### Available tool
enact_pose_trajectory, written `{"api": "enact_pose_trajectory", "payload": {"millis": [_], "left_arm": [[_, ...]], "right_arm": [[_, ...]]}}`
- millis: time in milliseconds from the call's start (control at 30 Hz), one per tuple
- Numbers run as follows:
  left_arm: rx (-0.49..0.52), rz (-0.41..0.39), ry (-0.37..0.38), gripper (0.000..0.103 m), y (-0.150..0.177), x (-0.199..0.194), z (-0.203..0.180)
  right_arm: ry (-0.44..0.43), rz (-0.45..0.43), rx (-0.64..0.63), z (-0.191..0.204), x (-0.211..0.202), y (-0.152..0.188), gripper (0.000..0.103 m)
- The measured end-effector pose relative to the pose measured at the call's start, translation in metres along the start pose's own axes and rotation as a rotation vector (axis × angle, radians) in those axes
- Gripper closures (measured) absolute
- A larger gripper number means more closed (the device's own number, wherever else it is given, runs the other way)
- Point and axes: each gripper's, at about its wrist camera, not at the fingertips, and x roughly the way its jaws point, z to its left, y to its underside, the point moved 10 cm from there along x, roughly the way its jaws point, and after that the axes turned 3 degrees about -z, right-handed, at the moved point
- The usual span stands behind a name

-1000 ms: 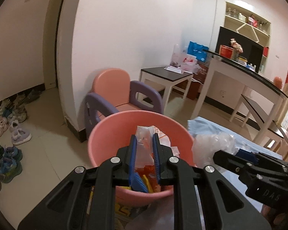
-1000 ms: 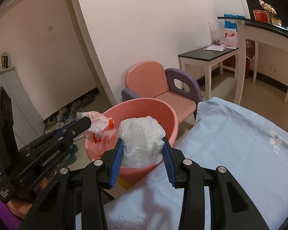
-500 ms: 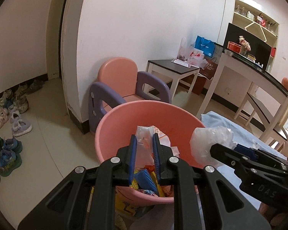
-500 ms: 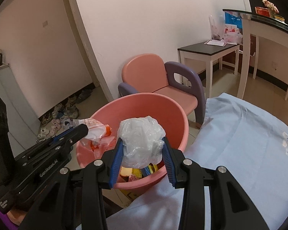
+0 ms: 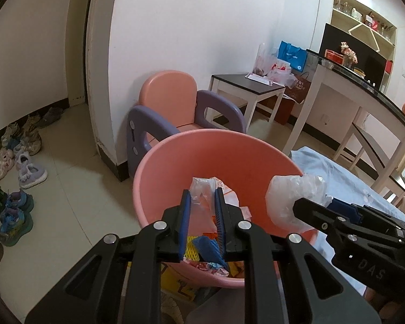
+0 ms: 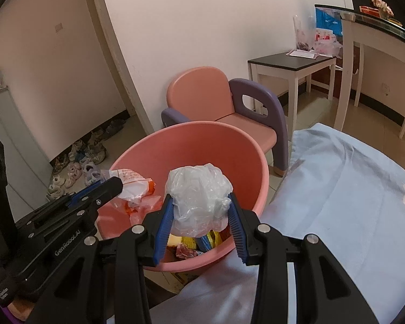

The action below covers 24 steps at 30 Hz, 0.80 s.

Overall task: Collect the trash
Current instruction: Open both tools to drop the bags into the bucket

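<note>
A crumpled clear plastic bag (image 6: 198, 199), bunched into a pale, wrinkled ball, is clamped between the blue pads of the right gripper (image 6: 201, 216), whose jaws stand partly apart around it, over the near right part of a pink basin (image 6: 202, 145). To its left, a thin white and orange wrapper (image 5: 202, 194), creased and partly see-through, is pinched in the left gripper (image 5: 202, 216), jaws nearly together, also above the basin. Inside the basin lie yellow, blue and red scraps (image 6: 194, 244). A light blue cloth (image 6: 337, 189) spreads to the right. Beyond stands a pink and purple chair (image 5: 175, 108), with shoes (image 5: 16, 162) on the floor at far left.
</note>
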Motion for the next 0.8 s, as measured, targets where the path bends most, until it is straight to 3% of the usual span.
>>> {"api": "enact_pose_trajectory", "payload": {"millis": [500, 633, 800], "left_arm": [[-0.011, 0.045, -0.017, 0.083, 0.008, 0.009, 0.006], [-0.015, 0.056, -0.019, 0.076, 0.009, 0.012, 0.008], [-0.010, 0.059, -0.025, 0.074, 0.010, 0.012, 0.009]], "right_arm": [[0.003, 0.007, -0.003, 0.001, 0.007, 0.002, 0.063], [0.006, 0.008, 0.000, 0.001, 0.010, 0.002, 0.059], [0.006, 0.003, 0.002, 0.000, 0.010, 0.001, 0.056]]}}
